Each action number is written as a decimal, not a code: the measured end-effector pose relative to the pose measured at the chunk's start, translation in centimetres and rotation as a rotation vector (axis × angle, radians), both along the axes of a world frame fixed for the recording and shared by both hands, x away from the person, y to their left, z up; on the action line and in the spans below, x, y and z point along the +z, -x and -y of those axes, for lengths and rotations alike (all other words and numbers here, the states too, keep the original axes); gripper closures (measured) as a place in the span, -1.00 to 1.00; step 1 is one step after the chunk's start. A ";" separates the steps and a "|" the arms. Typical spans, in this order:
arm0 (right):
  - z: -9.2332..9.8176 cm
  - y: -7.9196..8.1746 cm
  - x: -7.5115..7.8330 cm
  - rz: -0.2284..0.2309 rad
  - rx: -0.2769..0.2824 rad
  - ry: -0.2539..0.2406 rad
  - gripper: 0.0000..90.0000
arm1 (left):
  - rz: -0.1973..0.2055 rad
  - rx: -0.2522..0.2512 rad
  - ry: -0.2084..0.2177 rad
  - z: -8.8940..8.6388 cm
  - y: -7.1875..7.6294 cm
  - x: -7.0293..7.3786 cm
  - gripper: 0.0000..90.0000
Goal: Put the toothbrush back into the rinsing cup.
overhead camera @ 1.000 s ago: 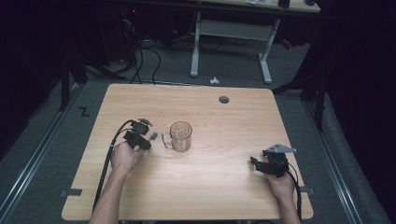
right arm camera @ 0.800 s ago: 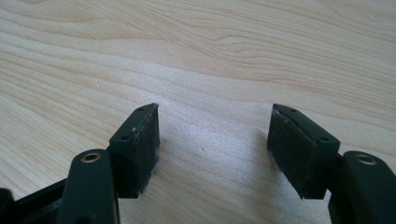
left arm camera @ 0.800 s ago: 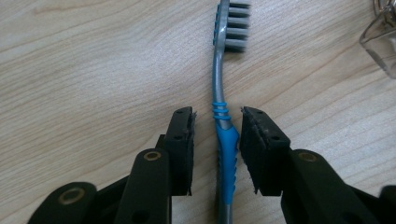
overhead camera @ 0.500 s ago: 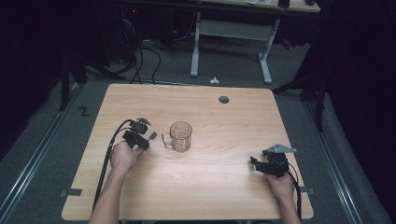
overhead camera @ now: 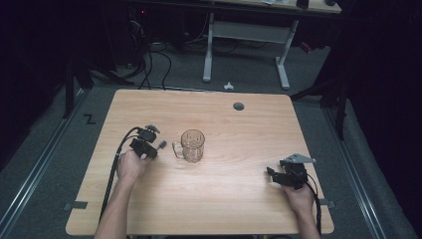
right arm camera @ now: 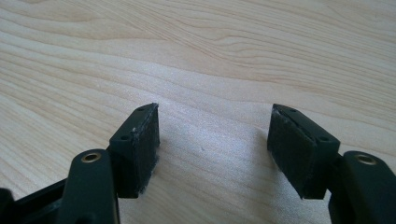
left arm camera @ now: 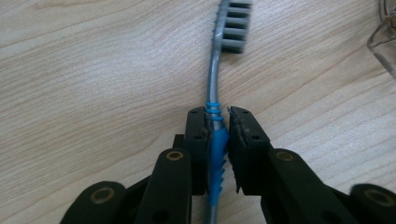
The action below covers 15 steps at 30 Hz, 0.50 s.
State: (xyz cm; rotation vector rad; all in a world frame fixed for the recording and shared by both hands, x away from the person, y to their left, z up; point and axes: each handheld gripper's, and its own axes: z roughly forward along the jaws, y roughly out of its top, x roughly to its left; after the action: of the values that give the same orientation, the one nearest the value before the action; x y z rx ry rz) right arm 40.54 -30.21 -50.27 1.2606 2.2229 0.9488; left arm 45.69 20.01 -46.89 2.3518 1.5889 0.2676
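Almost nothing has moved since a second ago; the left tongs (overhead camera: 160,144) have only crept a tiny bit. They are squeezed tight on the blue part of a toothbrush (left arm camera: 216,116), with its grey bristle end sticking out in front, just above the worktop (overhead camera: 224,199). The glass mug (overhead camera: 192,145) stands just beside it, so maybe the brush goes in there. The right tongs (overhead camera: 271,172) sit wide open with nothing in them, waiting well apart.

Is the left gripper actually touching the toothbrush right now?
Touching. In the left gripper view, both jaws of the left gripper press against the blue grip of the toothbrush, no gap either side.
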 end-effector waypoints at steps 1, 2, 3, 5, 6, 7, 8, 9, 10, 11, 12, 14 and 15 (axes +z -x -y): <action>0.0 0.0 0.0 0.000 -0.001 0.000 -0.23 | 0.001 0.000 -0.001 0.0 0.0 0.0 0.75; 0.0 0.0 0.0 -0.001 -0.001 0.000 -0.23 | 0.001 0.000 -0.002 0.0 0.0 0.0 0.75; 0.0 0.0 0.0 -0.001 -0.001 0.000 -0.23 | 0.001 0.001 -0.002 0.0 0.0 0.0 0.75; 0.0 0.0 0.0 0.000 -0.001 0.000 -0.23 | 0.000 0.002 -0.001 0.0 0.0 0.0 0.75; 0.0 0.0 0.0 -0.001 -0.002 -0.001 -0.23 | 0.000 0.003 -0.001 0.0 0.0 0.0 0.75; 0.0 0.0 0.0 -0.001 -0.001 -0.001 -0.23 | 0.000 0.003 -0.001 0.0 0.0 0.0 0.76; 0.0 0.0 0.0 -0.001 -0.001 0.000 -0.23 | 0.000 0.003 -0.001 0.0 0.0 0.0 0.76; 0.0 0.0 0.0 -0.001 -0.002 -0.001 -0.23 | 0.000 0.003 0.000 0.0 0.0 0.0 0.76; 0.0 0.0 0.0 -0.001 -0.002 -0.001 -0.23 | 0.003 0.002 -0.001 0.0 0.0 0.0 0.76; 0.0 0.0 0.0 0.000 -0.001 0.000 -0.23 | 0.006 0.000 -0.002 0.0 0.0 0.0 0.77; 0.0 0.0 0.0 0.000 -0.001 0.000 -0.23 | 0.011 -0.001 -0.004 0.1 0.1 0.0 0.77; 0.0 0.0 0.0 0.000 -0.001 -0.001 -0.23 | 0.015 -0.002 -0.003 0.1 0.1 0.0 0.77; 0.0 0.0 0.0 0.000 -0.002 0.000 -0.23 | 0.018 -0.002 -0.003 0.1 0.1 -0.1 0.77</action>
State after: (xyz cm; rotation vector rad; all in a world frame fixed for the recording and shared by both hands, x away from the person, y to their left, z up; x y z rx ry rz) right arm 40.54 -30.21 -50.27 1.2629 2.2214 0.9486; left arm 45.64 19.88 -46.94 2.3460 1.5794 0.2897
